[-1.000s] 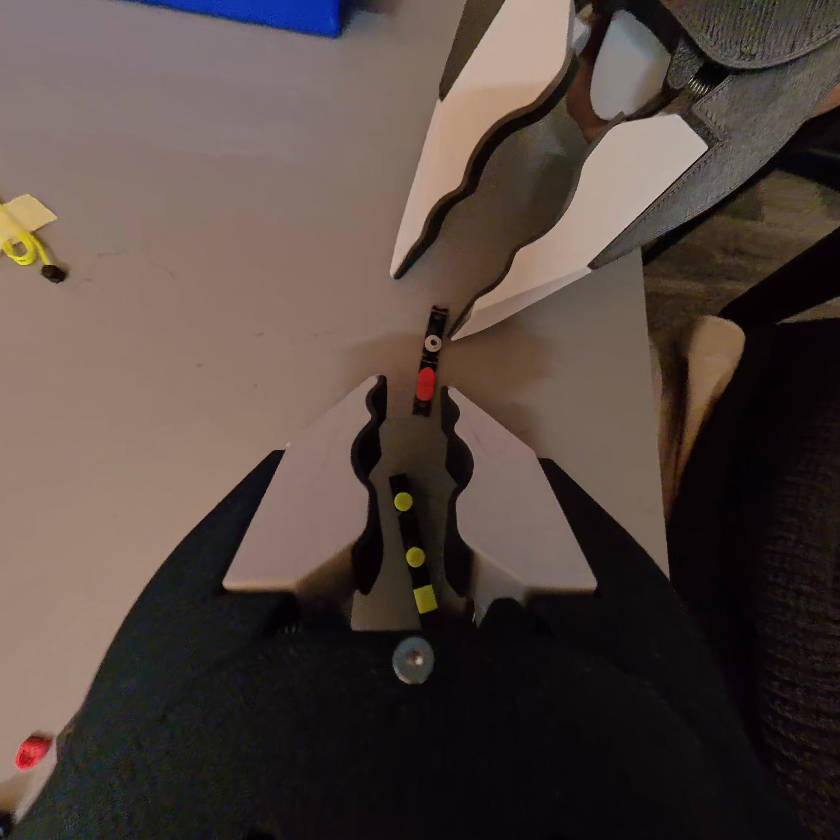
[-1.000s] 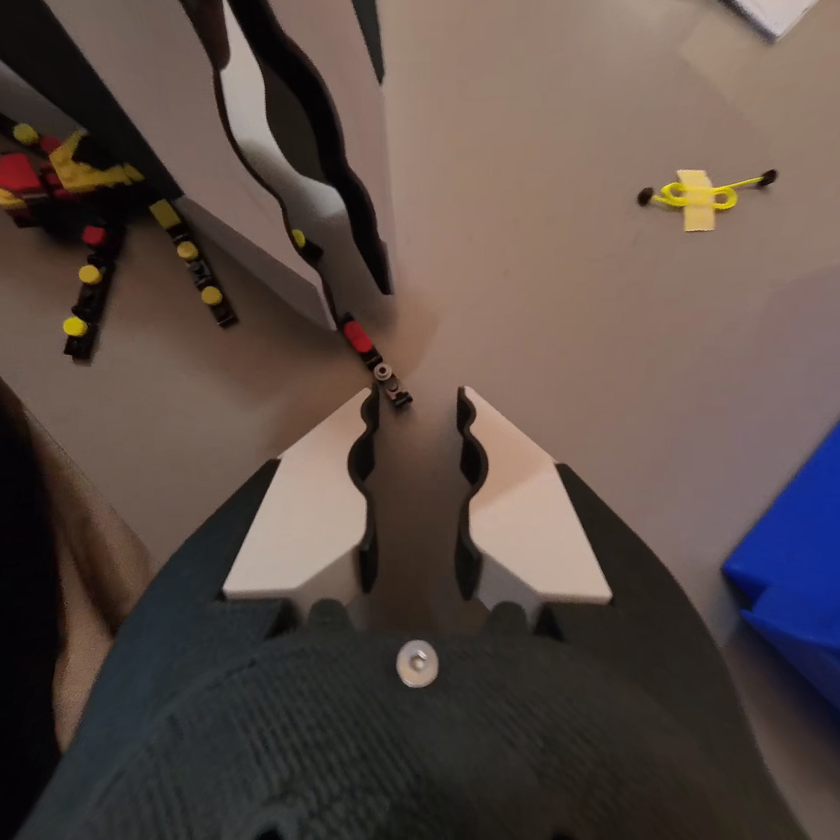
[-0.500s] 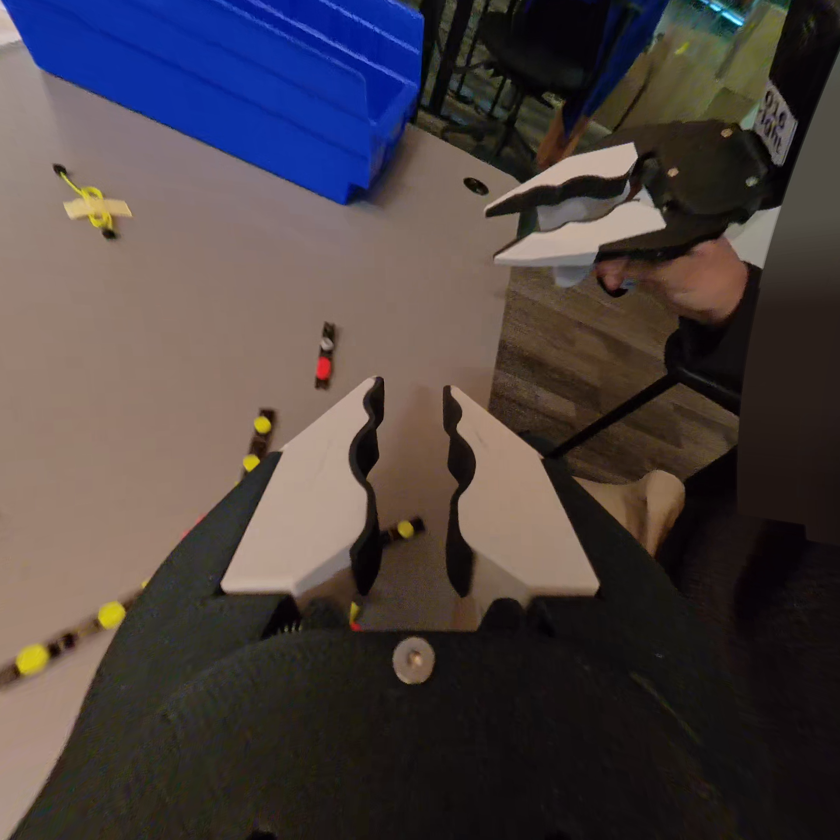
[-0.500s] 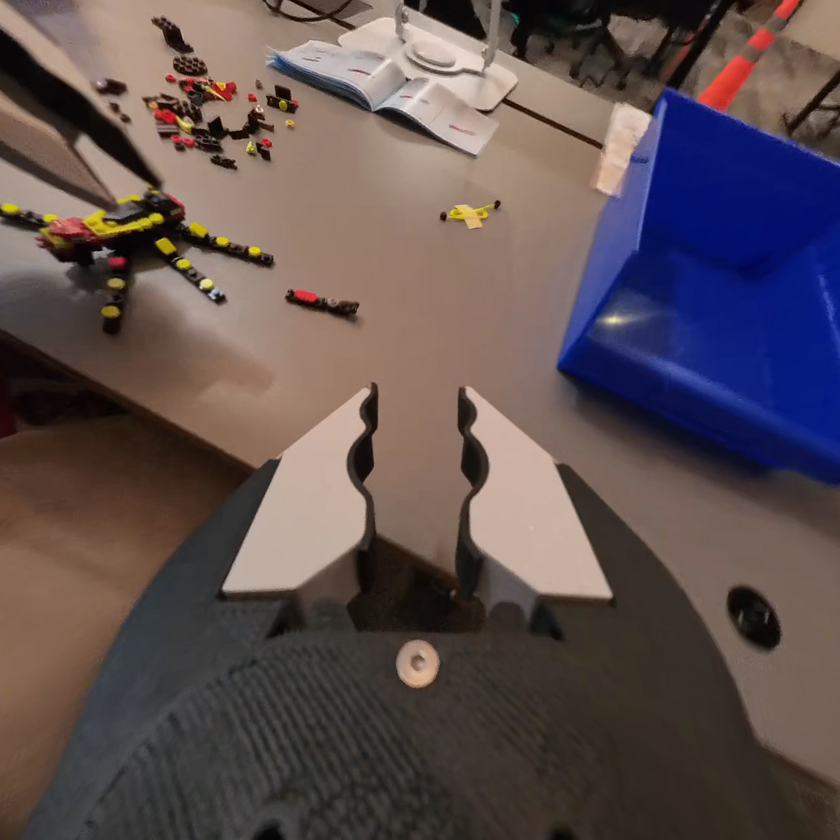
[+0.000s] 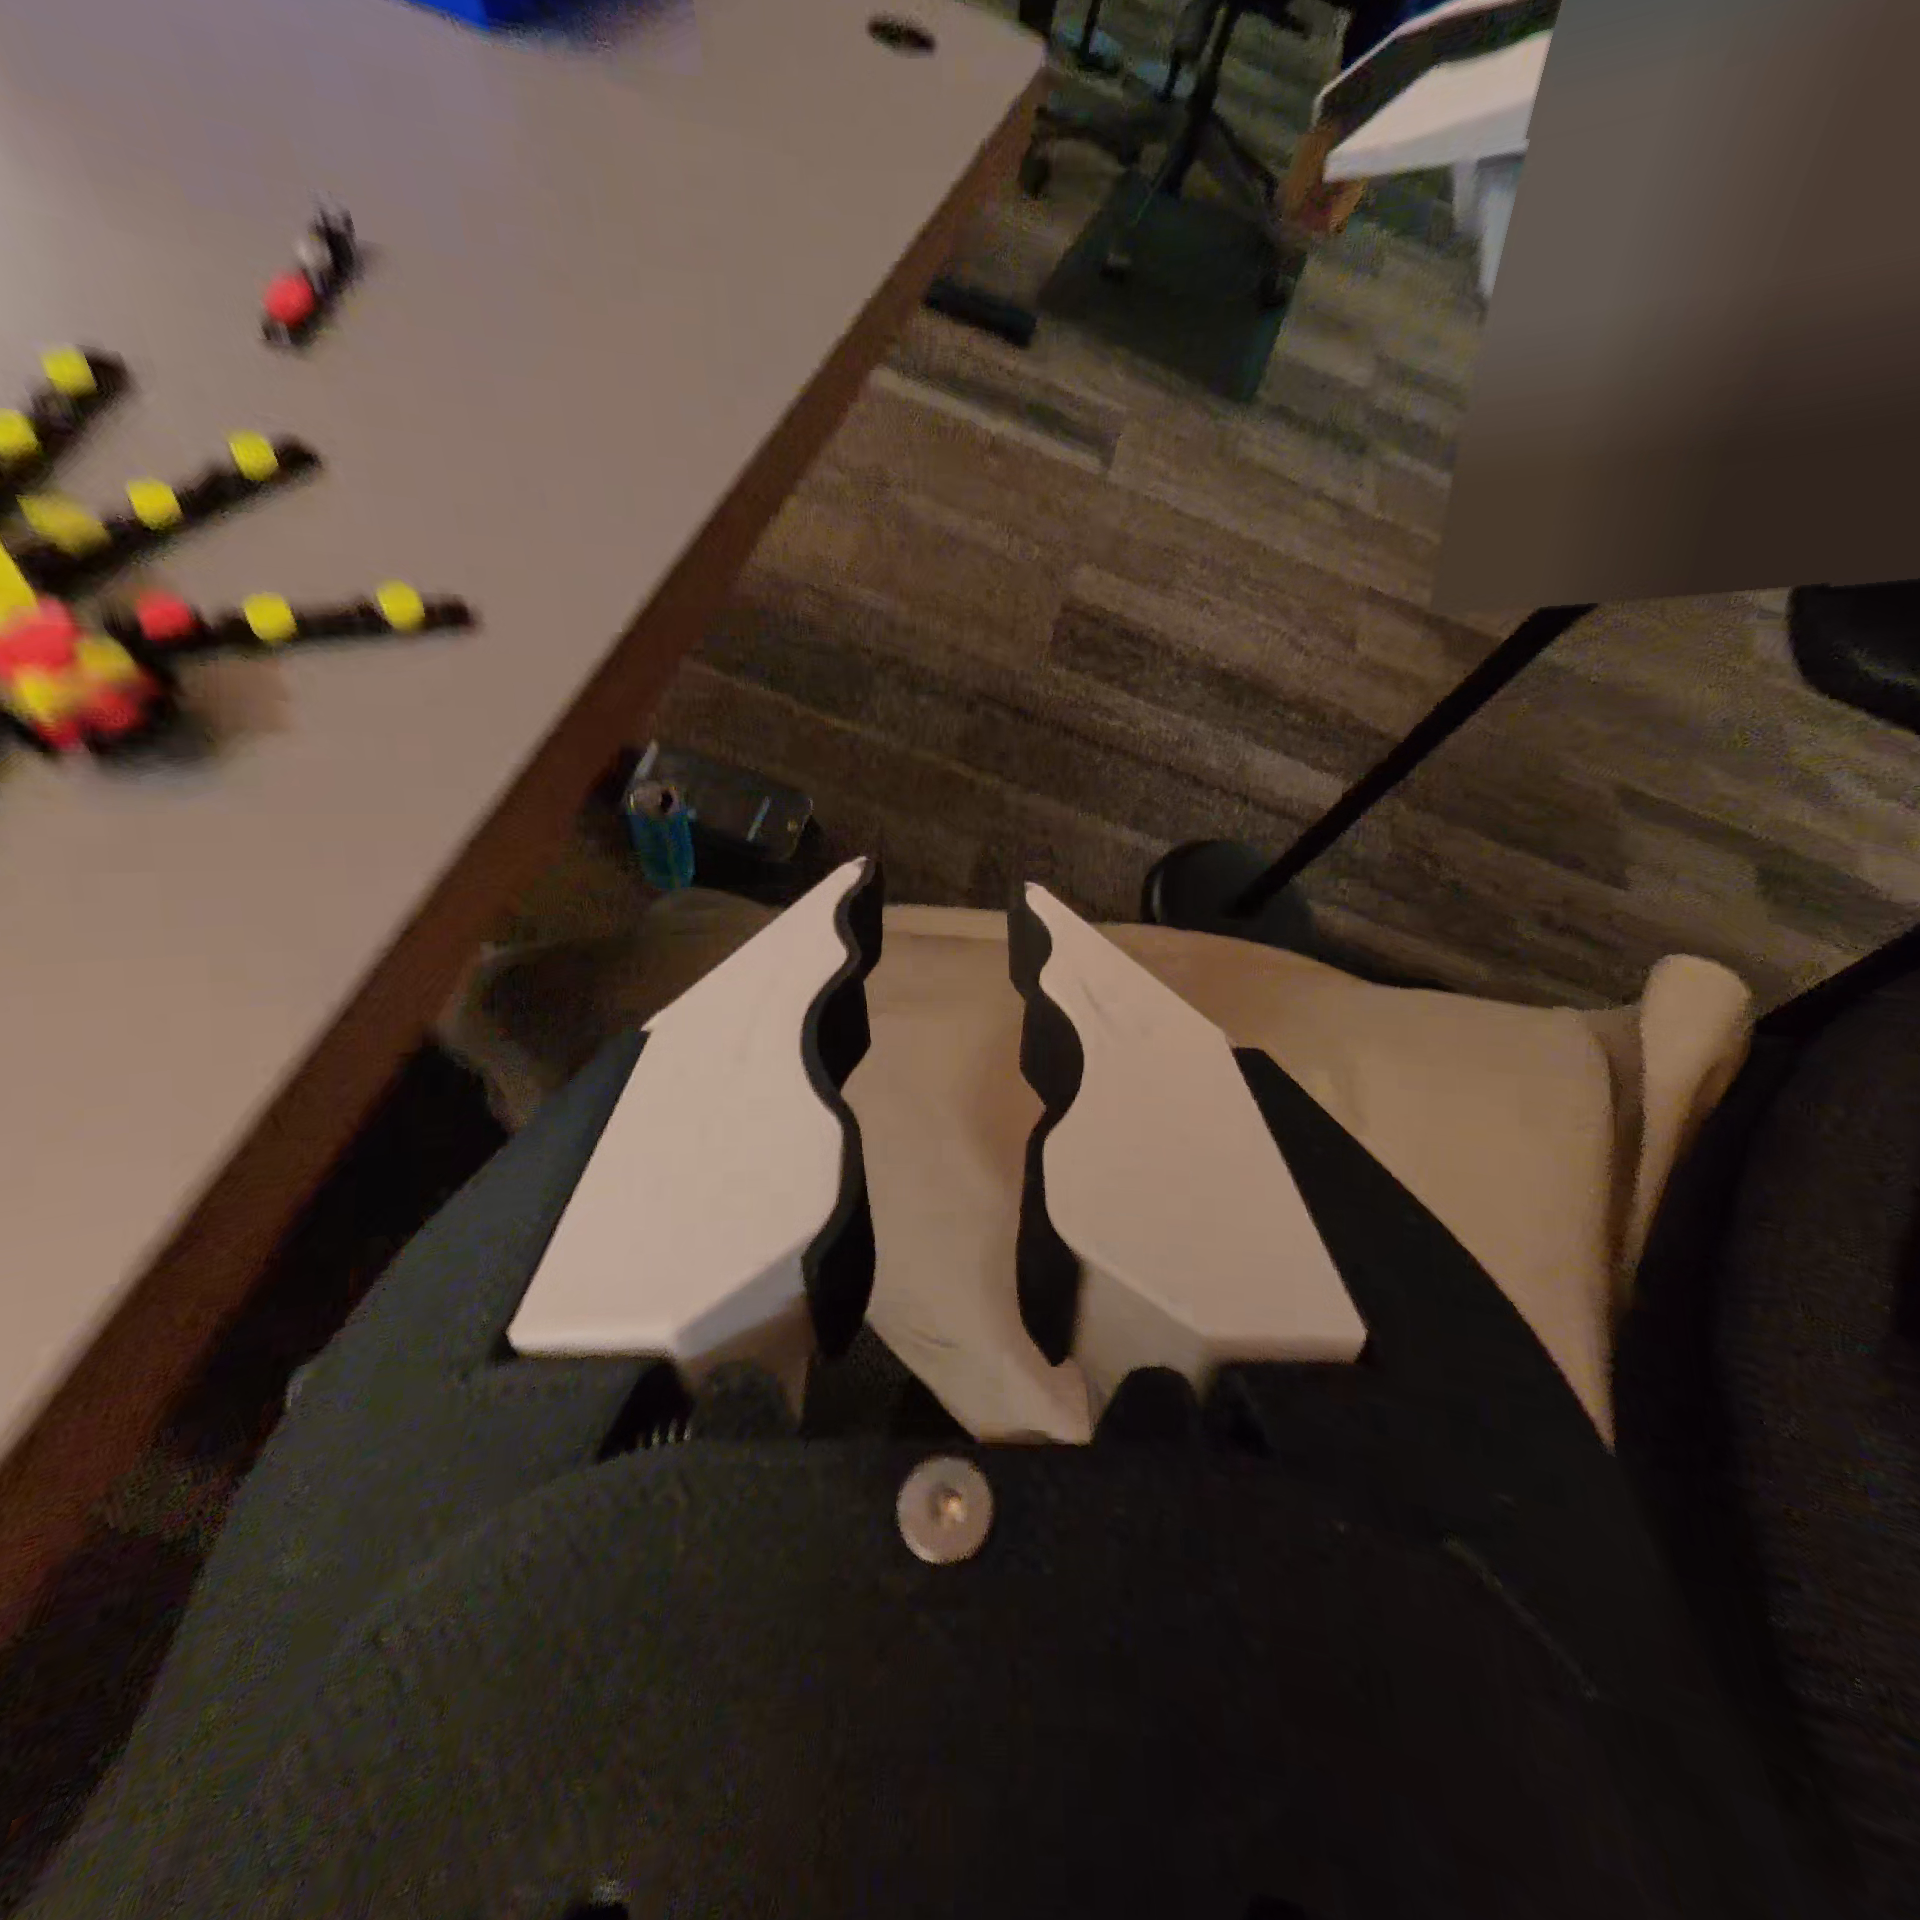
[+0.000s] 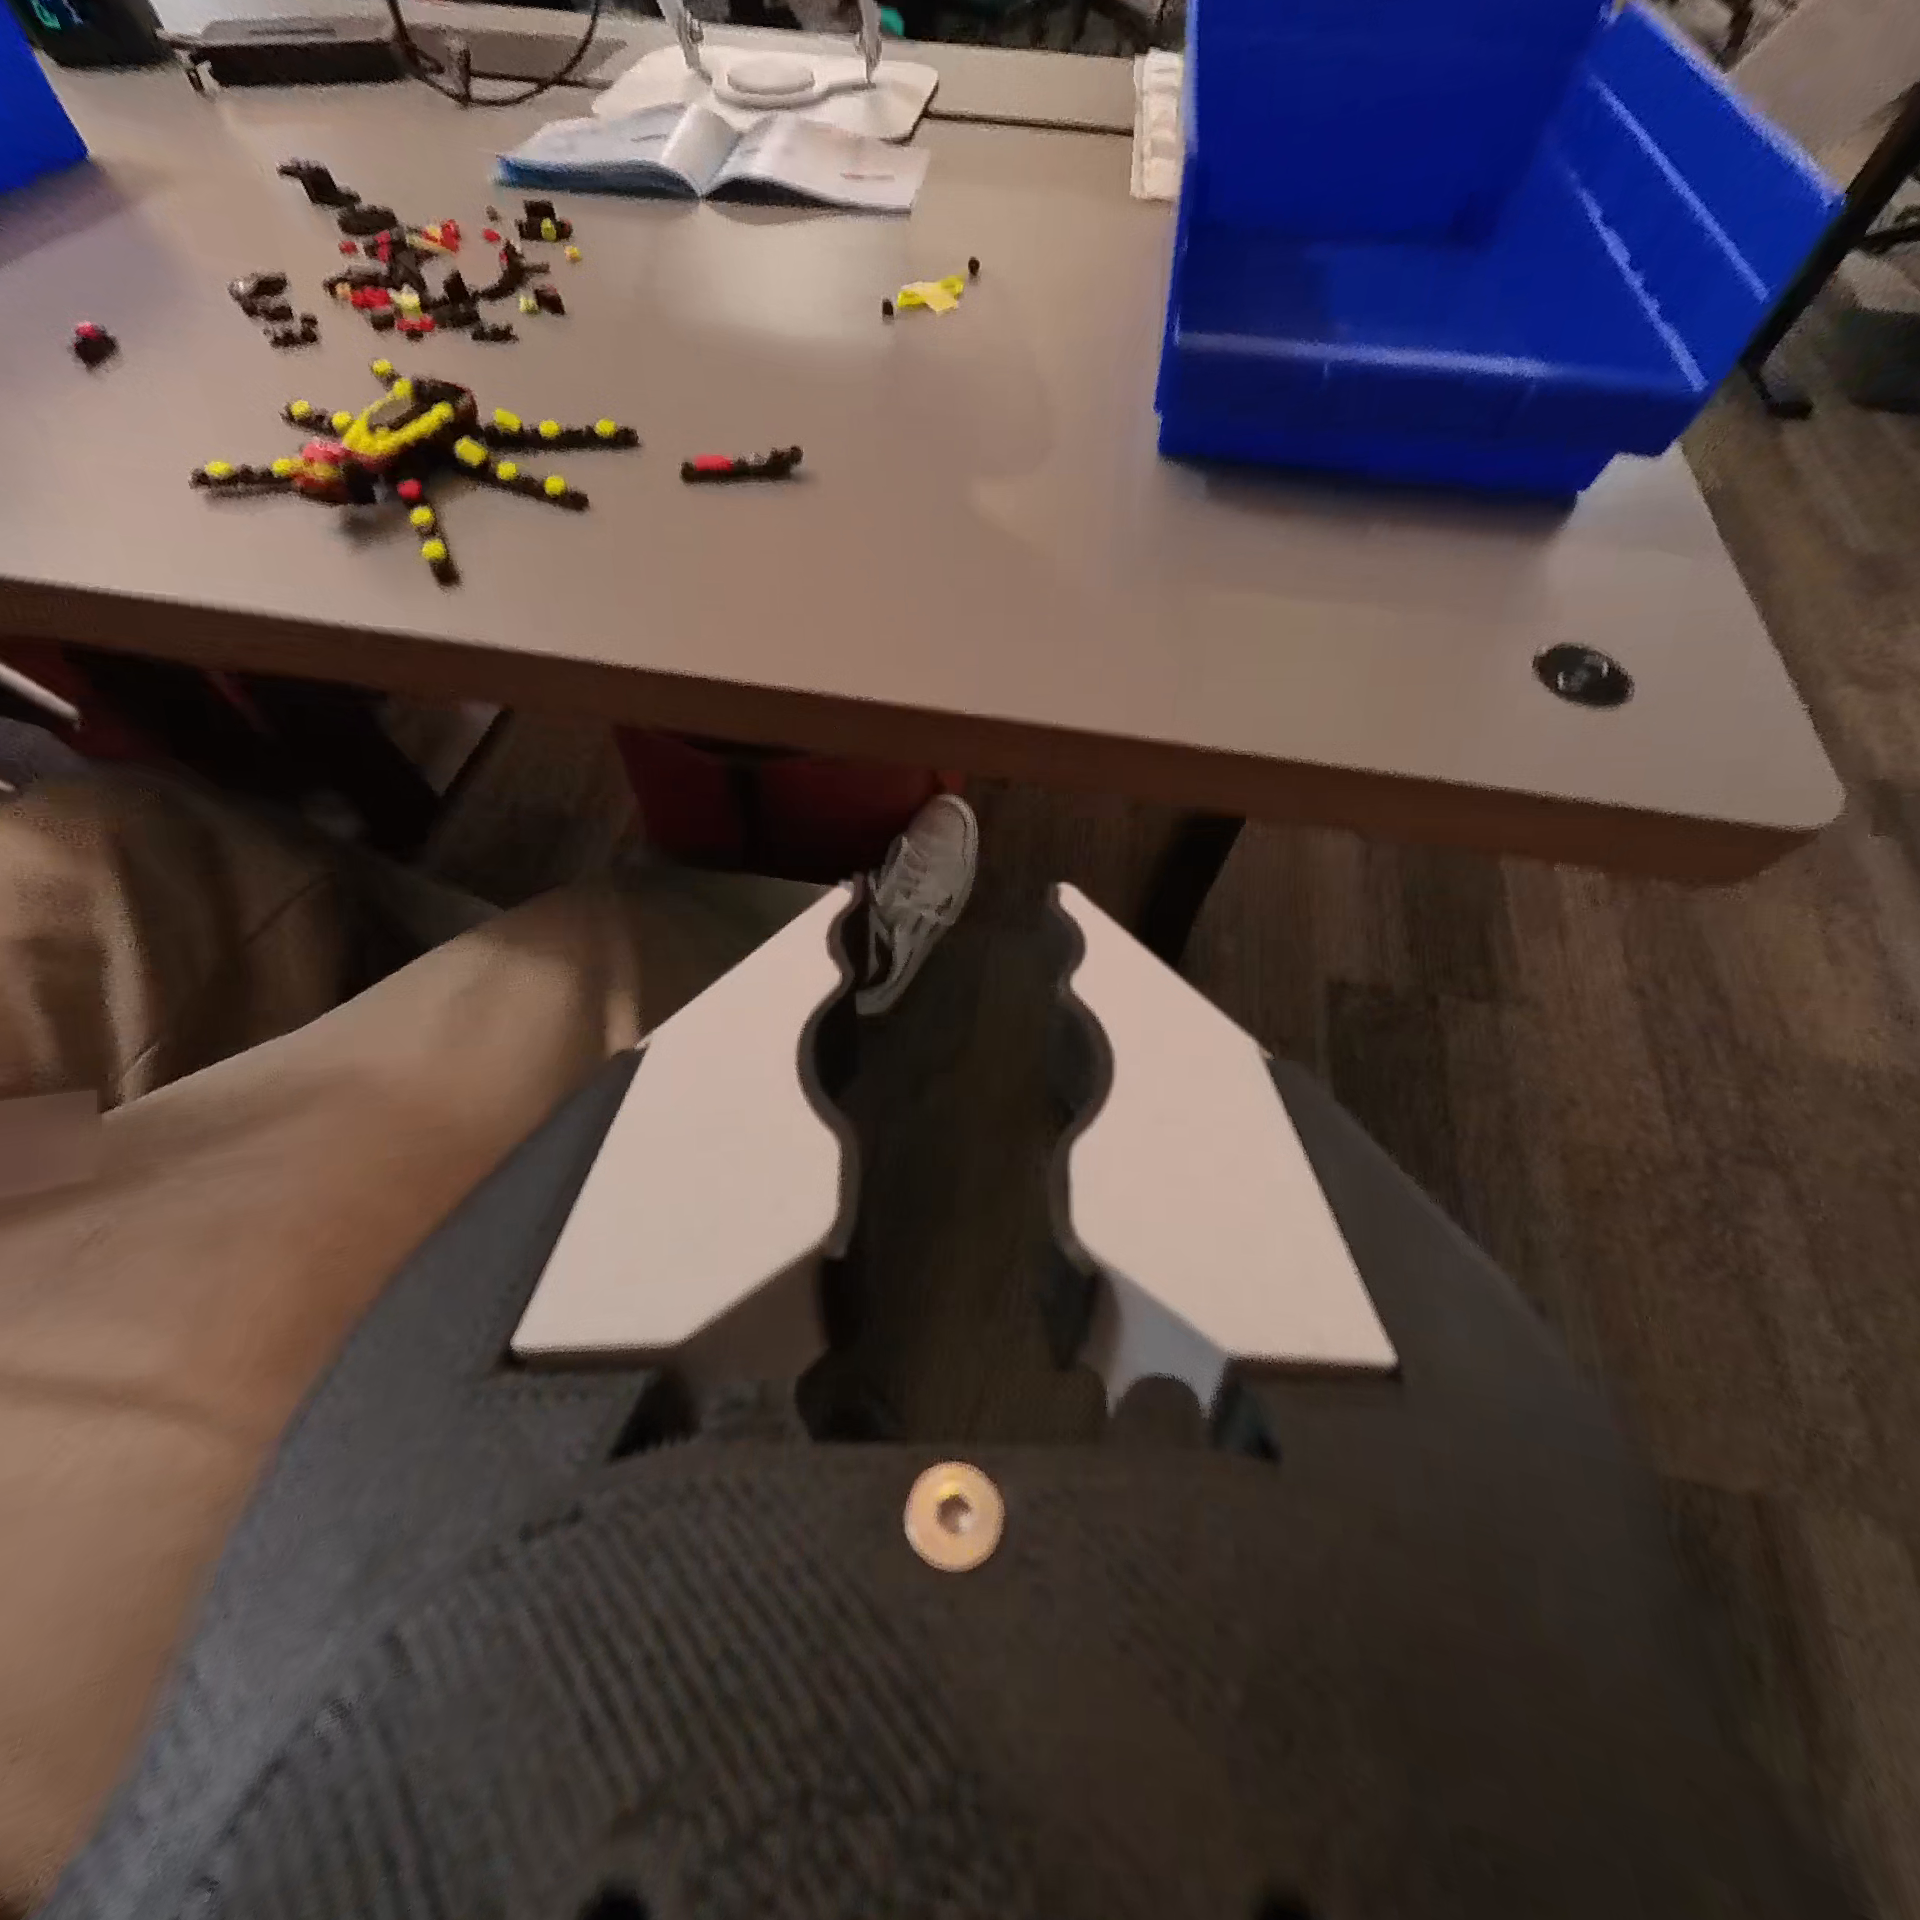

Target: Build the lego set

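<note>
The right gripper (image 6: 951,904) is hanging off the surface (image 6: 1039,582), over the person's lap and the floor, its fingers (image 6: 717,1143) standing apart and holding nothing. The left gripper (image 5: 943,883) is doing likewise above a pale trouser leg, fingers parted and empty. Farther out, the spider-like lego model (image 6: 384,447) is sitting near the front edge, black legs dotted yellow, body red and yellow. Just to its right a detached black leg piece (image 6: 740,464) with a red stud is lying apart from it (probably the next part to fit). Beyond are loose bricks (image 6: 416,281), an open booklet (image 6: 717,156) and a blue bin (image 6: 1455,343). To do the step well, I would be steadying the model's body with one gripper while the other is pinching the leg piece across its narrow sides, lining studs up before pressing.
</note>
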